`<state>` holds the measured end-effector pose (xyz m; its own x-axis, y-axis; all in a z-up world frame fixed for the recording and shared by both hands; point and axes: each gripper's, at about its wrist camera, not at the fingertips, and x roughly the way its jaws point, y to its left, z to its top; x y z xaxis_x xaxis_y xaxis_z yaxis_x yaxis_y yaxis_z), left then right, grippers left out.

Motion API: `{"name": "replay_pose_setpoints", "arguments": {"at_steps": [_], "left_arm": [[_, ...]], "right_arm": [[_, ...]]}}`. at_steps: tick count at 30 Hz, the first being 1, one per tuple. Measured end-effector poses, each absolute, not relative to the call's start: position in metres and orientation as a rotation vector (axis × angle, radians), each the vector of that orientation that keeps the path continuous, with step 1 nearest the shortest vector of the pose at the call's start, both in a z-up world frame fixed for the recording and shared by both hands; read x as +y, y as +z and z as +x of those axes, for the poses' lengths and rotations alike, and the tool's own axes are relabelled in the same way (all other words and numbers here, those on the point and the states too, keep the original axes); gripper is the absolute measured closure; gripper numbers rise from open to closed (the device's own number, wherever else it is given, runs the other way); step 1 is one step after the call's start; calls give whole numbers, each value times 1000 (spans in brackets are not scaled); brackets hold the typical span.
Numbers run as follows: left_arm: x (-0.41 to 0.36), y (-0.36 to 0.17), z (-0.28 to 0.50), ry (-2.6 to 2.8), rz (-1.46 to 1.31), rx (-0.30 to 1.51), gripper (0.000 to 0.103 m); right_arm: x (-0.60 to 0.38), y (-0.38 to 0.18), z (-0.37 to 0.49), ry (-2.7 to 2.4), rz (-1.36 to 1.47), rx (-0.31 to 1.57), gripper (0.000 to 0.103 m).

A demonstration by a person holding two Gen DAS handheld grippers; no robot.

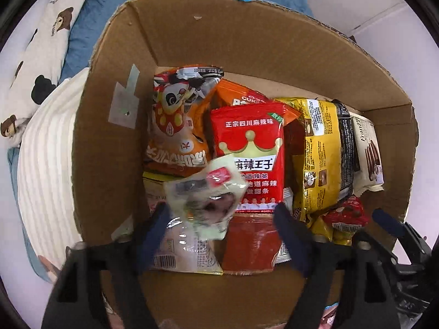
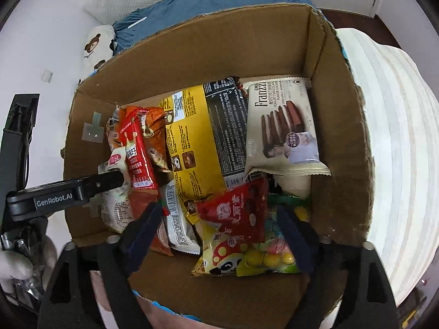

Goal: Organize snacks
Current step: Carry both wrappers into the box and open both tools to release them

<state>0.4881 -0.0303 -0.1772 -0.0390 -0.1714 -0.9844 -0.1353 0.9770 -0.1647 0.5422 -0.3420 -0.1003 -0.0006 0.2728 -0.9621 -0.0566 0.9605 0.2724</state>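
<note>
An open cardboard box [image 1: 109, 164] [image 2: 337, 137] holds several snack packets. Both grippers hang over it, pointing down. My left gripper [image 1: 219, 216] is open; a pale clear-wrapped snack [image 1: 205, 200], blurred, lies loose between its fingers, above a red crown-print packet [image 1: 249, 153] and an orange panda bag [image 1: 178, 118]. My right gripper [image 2: 219, 216] is open too, and a small red packet [image 2: 236, 213] sits free between its fingers on a bag of coloured candy balls [image 2: 271, 257]. A yellow bag [image 2: 192, 142] and a white Franzzi packet [image 2: 282, 126] lie further back.
The box rests on a bed with blue bedding [image 1: 90, 27] and a bear-print pillow [image 1: 41, 41]. A white striped cushion [image 1: 46, 164] [image 2: 397, 150] presses against the box's side. The left gripper's finger [image 2: 104, 181] reaches into the right wrist view.
</note>
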Motion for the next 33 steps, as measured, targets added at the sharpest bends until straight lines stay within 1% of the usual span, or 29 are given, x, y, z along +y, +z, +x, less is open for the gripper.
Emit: {"name": "replay_pose_setpoints", "arguments": {"at_steps": [6,16,20,24,33], "left_arm": [[-31,-169,478,-37,-219,1580,18],[-48,-132,452,-11,-192,1476,18],[-58,-110,429,2,-164,1425,18],[-60,-86,405,24,-125,1337,18],[-63,-37,354,47,-133,1175,18]], "right_arm": [[-338,-98,543,214,119,1526,7],[-351,-86,532,166,106,1499,6],[-357,-66,519,168,97,1454,6],[-358,-43,503,167,98,1390,6],[-365,15,445,192,97,1252,6]]}}
